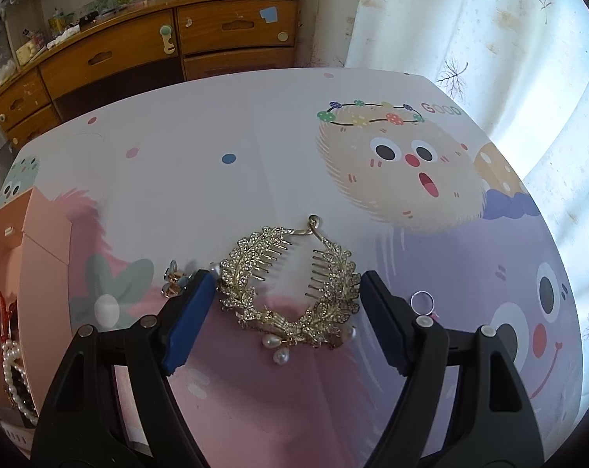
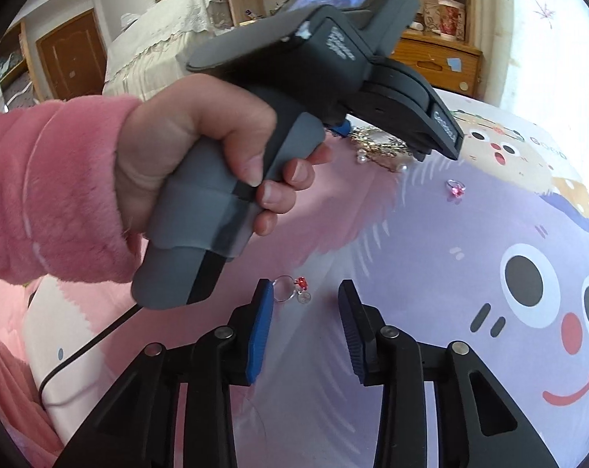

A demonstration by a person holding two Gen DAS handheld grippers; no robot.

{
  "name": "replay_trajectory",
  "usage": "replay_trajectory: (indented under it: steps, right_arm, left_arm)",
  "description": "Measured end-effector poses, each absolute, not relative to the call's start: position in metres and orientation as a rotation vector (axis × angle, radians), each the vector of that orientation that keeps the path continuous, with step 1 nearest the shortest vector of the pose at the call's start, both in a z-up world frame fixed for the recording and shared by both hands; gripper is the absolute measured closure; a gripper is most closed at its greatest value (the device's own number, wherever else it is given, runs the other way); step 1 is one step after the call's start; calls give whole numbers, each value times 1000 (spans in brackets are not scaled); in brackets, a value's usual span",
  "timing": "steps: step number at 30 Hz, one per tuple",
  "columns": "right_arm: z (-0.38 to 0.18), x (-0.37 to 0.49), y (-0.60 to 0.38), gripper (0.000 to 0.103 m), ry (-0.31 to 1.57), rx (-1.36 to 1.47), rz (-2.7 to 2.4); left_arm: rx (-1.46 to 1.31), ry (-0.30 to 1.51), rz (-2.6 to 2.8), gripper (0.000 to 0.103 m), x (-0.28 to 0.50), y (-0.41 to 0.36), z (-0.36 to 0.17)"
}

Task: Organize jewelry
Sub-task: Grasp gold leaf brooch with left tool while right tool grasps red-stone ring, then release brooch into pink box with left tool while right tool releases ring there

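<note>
On the cartoon-printed table (image 1: 278, 124), seen from the left wrist camera, the left gripper (image 1: 286, 292) hung with its jaws standing wide on either side of a gold leaf-shaped hair comb (image 1: 290, 292), the blue pads (image 1: 189, 319) flanking it without pressing; nothing was held. The comb lay flat, pearl drops toward the camera. A small flower clip (image 1: 173, 282) sat just beside the left pad and could be nudged or caught if the jaws closed as they stood. A ring (image 1: 423, 300) lay near the right finger. At the left edge a pink box (image 1: 32, 249) already held a pearl strand (image 1: 15, 374).

From the right wrist camera, the right gripper (image 2: 306, 296) stood partly open and empty above a red-stoned ring with a small tag (image 2: 294, 290), which lay close against the left-hand pad rather than centred. A squeeze from there might pinch only the band's edge and flick the ring away. A person's hand (image 2: 200, 148) in a pink fleece sleeve (image 2: 48, 187) held the other gripper ahead, crowding that side. A second pink-stoned ring (image 2: 456, 189) lay well apart, farther up the table.
</note>
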State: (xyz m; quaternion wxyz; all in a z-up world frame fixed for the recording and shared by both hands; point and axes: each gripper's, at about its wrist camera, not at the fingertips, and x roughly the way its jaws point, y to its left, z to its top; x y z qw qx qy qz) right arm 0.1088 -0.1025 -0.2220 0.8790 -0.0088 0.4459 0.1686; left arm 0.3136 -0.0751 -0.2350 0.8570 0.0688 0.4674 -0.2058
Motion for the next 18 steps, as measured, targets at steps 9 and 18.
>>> replay_trajectory:
  steps: [9,18]
  right_arm:
    - [-226,116,-108,86,931,-18,356]
    - [-227,120,-110,97,937,-55,328]
  left_arm:
    - [104,994,-453,30,315,-67,-234]
    - [43,1005,-470,31,310,-56,-228]
